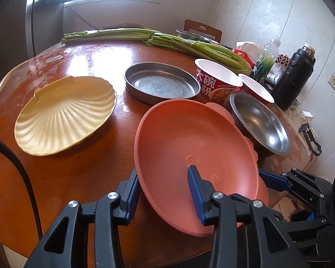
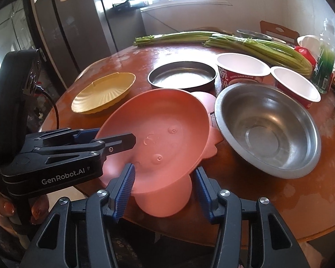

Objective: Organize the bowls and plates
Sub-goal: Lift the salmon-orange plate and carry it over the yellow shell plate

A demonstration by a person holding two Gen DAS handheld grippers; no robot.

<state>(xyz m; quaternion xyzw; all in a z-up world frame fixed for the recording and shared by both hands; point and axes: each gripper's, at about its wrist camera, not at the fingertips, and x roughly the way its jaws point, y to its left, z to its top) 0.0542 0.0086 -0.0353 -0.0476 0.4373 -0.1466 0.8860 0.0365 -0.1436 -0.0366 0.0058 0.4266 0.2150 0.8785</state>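
A pink plate (image 1: pixel 189 147) with ear-like tabs is tilted over the table's near edge, and both grippers hold it. My left gripper (image 1: pixel 163 189) is shut on its near rim, one pad inside the dish and one underneath. My right gripper (image 2: pixel 164 187) is shut on the pink plate (image 2: pixel 158 134) at its near tab. Each view shows the other gripper clamped on the plate's side: left gripper (image 2: pixel 114 143), right gripper (image 1: pixel 274 181). A yellow shell-shaped plate (image 1: pixel 64 116) lies to the left. A flat steel pan (image 1: pixel 160 84) sits behind, and a steel bowl (image 1: pixel 261 122) is to the right.
Two red paper noodle bowls (image 1: pixel 216 78) (image 1: pixel 256 89) stand behind the steel bowl (image 2: pixel 268 129). Celery bunches (image 1: pixel 189 44) lie across the back of the round brown table (image 1: pixel 78 178). A black flask (image 1: pixel 294 78) and bottles crowd the right edge. A hand (image 2: pixel 38 210) shows at lower left.
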